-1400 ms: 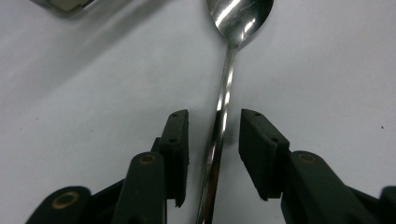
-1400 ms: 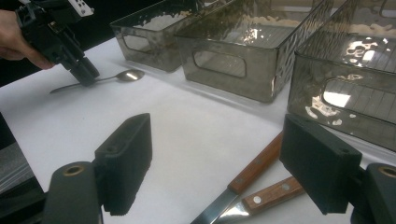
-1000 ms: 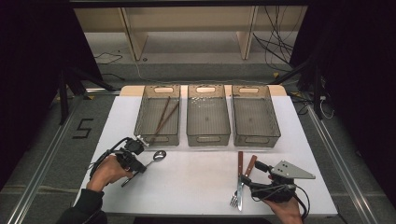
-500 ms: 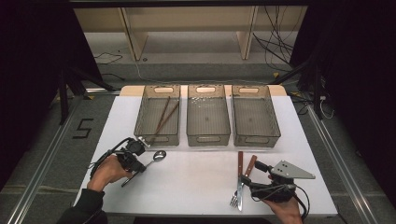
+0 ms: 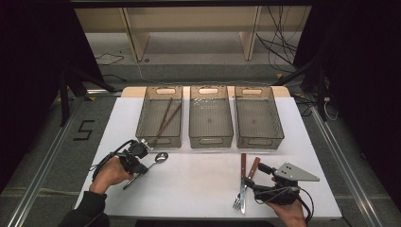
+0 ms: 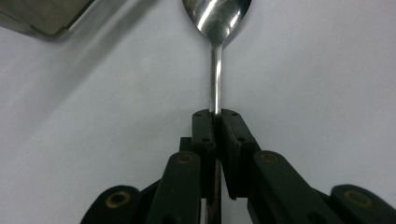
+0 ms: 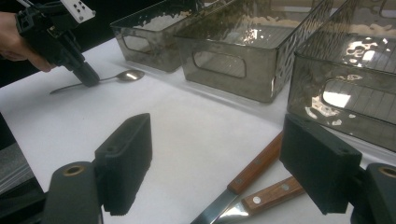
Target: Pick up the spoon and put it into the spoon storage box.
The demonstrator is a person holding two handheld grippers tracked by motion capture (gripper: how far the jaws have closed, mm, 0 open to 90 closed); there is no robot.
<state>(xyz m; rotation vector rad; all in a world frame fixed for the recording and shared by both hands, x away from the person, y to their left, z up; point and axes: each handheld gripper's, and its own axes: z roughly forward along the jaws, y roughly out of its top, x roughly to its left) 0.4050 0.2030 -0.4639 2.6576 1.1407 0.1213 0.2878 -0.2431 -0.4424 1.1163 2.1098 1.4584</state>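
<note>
The white counter (image 5: pixel 198 184) carries three smoky transparent plastic bins (image 5: pixel 210 116) in a row at the far side; the left bin holds two brown chopsticks (image 5: pixel 166 116). Near its front corner, the left gripper (image 5: pixel 142 163) is closed on the thin handle of a shiny metal spoon (image 6: pixel 215 28), whose bowl seems to rest on the counter. To do this step well, I think the spoon should be lifted level and slowly, because the grip is narrow. The right gripper (image 7: pixel 217 163) stands open above two wooden-handled knives (image 7: pixel 252 177) beside a metal fork (image 5: pixel 238 201), at the near right.
</note>
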